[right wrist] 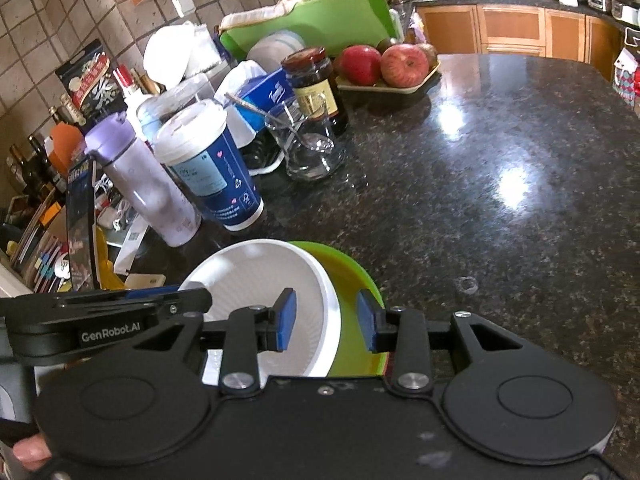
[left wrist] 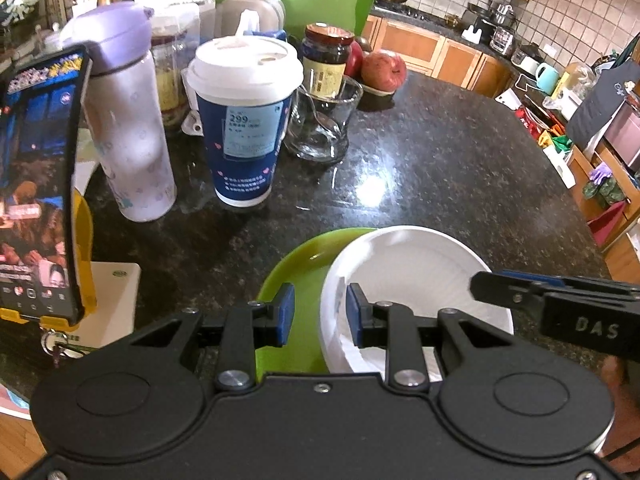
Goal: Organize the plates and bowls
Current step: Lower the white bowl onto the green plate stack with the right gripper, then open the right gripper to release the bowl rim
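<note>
A white ribbed bowl [left wrist: 408, 272] [right wrist: 256, 276] sits off-centre on a green plate [left wrist: 304, 264] [right wrist: 352, 280] at the near edge of the dark granite counter. My left gripper [left wrist: 320, 314] straddles the bowl's left rim, with one blue pad over the plate and the other inside the bowl. Green shows between the outer pad and the rim, so it is open. My right gripper [right wrist: 327, 320] straddles the bowl's right rim and the plate's edge. Its pads stand clear of both, so it is open too. Each gripper's fingers [left wrist: 520, 292] [right wrist: 120, 304] show in the other's view.
Behind the plate stand a blue paper cup [left wrist: 244, 120], a purple bottle [left wrist: 128, 132], a glass jar [left wrist: 320, 120], a dark sauce jar [left wrist: 326, 56] and a tray of apples [right wrist: 384, 64]. A phone on a yellow stand [left wrist: 36, 180] is at the left. Bare counter [right wrist: 500, 200] stretches right.
</note>
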`<control>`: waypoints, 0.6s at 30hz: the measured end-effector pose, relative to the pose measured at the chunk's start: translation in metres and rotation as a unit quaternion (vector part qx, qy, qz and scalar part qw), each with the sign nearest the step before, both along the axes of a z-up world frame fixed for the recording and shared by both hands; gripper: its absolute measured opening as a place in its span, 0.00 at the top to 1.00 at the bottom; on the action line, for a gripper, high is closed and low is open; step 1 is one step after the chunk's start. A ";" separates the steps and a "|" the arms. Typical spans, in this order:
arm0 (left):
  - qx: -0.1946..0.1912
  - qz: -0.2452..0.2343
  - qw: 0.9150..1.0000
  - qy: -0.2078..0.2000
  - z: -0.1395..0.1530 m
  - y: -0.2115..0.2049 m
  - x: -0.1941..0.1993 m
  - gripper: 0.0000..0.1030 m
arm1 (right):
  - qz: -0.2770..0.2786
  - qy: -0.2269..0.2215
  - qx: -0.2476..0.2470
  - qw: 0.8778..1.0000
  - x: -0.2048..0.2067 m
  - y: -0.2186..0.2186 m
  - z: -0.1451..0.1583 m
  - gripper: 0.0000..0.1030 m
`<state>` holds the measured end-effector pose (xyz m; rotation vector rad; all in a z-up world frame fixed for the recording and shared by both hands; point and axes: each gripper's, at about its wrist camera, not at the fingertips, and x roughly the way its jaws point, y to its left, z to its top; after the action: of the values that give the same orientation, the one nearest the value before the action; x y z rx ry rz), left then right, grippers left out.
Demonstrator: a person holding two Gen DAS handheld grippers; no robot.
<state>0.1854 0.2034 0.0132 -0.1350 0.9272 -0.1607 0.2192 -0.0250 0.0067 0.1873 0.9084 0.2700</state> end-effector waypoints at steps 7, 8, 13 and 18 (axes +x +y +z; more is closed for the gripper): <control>0.010 -0.002 1.000 -0.022 0.005 0.005 -0.009 0.65 | -0.038 -0.033 -0.004 0.999 -0.021 -0.008 0.010 0.65; 0.010 -0.002 1.000 -0.025 0.006 0.006 -0.010 0.65 | -0.043 -0.040 -0.007 0.998 -0.027 -0.009 0.012 0.65; 0.014 0.004 0.999 -0.042 0.010 0.008 -0.016 0.64 | -0.055 -0.070 -0.027 0.996 -0.050 -0.009 0.020 0.65; 0.014 0.020 0.998 -0.064 0.017 0.010 -0.025 0.64 | -0.055 -0.101 -0.048 0.992 -0.071 -0.007 0.027 0.64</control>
<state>0.1600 0.2138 0.0305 -0.1160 0.7990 -0.1172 0.1481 -0.0323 0.0337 0.1185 0.7056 0.1396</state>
